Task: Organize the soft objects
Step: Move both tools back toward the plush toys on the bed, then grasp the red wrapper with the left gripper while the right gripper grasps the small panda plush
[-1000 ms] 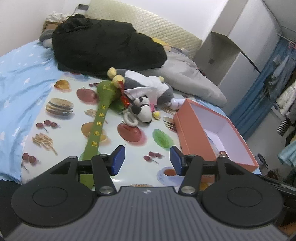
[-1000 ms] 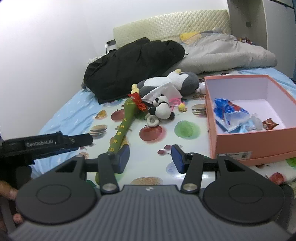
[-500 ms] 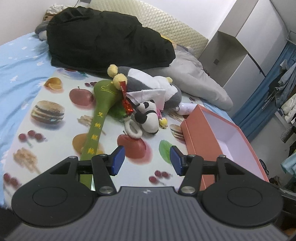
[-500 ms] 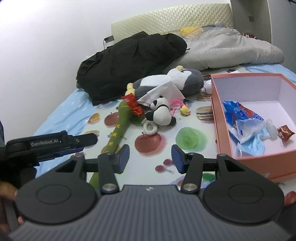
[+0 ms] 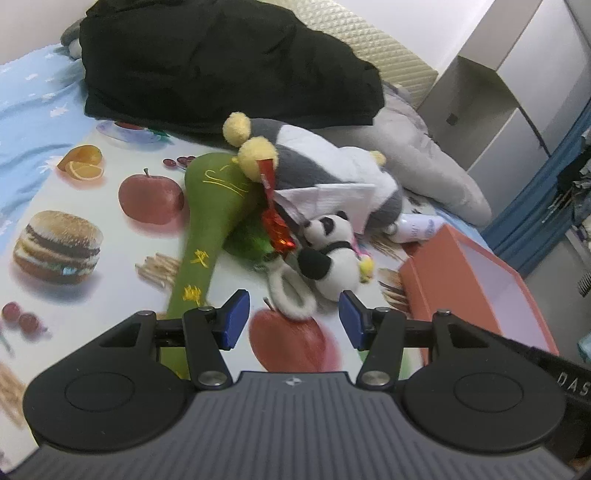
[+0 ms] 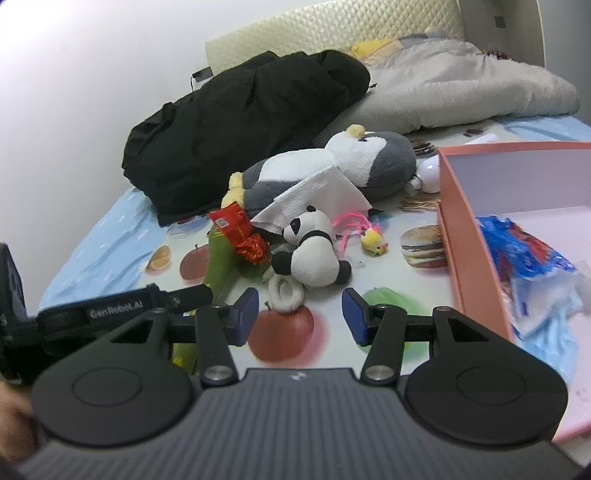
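Plush toys lie in a heap on a food-printed mat (image 5: pixel 74 206) spread over a bed. A small panda plush (image 5: pixel 330 254) lies on its side at the front of the heap, with a fuzzy white ring (image 5: pixel 291 291) touching it on the near side. Behind the panda, a larger grey-and-white penguin plush (image 5: pixel 325 173) with yellow feet lies flat, and a folded white tissue (image 5: pixel 325 194) leans between the two. A long green plush gourd (image 5: pixel 207 221) with yellow characters stretches toward the camera, a crinkled red wrapper (image 5: pixel 275 225) resting across it beside the panda. A tiny yellow chick toy (image 6: pixel 375 240) with pink strings sits on the mat, just beside the panda.

An open salmon-coloured box (image 6: pixel 458 221) stands near the heap on its right, holding blue plastic packaging (image 6: pixel 524 258). A black jacket (image 5: pixel 221 62) and a grey pillow (image 6: pixel 461 88) lie farther back against the quilted headboard (image 6: pixel 332 33).

Both tools hover over the mat short of the toys. The left gripper (image 5: pixel 293 319) has its blue-padded jaws spread with nothing between them, and the right gripper (image 6: pixel 299 315) is likewise spread and empty.
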`<state>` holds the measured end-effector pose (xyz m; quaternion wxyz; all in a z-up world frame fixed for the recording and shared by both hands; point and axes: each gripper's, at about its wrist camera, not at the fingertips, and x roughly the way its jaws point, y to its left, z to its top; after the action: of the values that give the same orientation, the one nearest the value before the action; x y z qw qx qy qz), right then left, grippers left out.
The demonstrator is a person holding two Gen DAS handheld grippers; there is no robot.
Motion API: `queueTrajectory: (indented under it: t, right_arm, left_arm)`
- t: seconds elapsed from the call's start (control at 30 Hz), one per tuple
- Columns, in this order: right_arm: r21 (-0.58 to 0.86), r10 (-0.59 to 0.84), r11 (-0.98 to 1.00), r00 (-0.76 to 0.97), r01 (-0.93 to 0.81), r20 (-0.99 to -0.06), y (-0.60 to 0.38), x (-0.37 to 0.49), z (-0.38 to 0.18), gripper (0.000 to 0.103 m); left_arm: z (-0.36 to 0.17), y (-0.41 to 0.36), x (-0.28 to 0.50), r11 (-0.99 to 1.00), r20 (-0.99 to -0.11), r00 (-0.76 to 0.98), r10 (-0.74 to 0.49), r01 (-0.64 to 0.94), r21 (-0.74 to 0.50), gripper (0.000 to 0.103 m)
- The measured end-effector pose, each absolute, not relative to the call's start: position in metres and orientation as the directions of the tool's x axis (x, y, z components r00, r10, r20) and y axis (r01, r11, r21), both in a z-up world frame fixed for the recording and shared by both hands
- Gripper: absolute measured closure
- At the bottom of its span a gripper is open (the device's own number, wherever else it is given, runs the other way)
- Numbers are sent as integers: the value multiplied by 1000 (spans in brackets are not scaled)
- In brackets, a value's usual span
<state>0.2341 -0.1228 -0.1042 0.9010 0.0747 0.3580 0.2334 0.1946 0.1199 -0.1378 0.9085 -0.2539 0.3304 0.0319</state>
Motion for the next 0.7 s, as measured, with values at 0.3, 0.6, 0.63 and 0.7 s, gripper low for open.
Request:
queueTrajectory:
  t: [0.3,0.6,0.63,0.7]
  right_arm:
    - [348,486,874,605,-339,-630,-98,299,-127,50]
    - [416,499,865,571,-281,-652,-81,350,-156,51]
    - [417,498,866,568,-278,-655,-79,354,-159,51]
    - [423,496,866,555,-265,-668,-76,362,-167,51]
  left_arm:
    - [-164,139,244,852,-600,791,-119,-230,-471,45]
    - [-179,147,279,829,-563,813,-149,-208,-519,50]
    - [-181,148,283,827,-563,812,-151,-209,-523,51]
    - [-185,149,289,819,-562,813,-154,-214,-533,52]
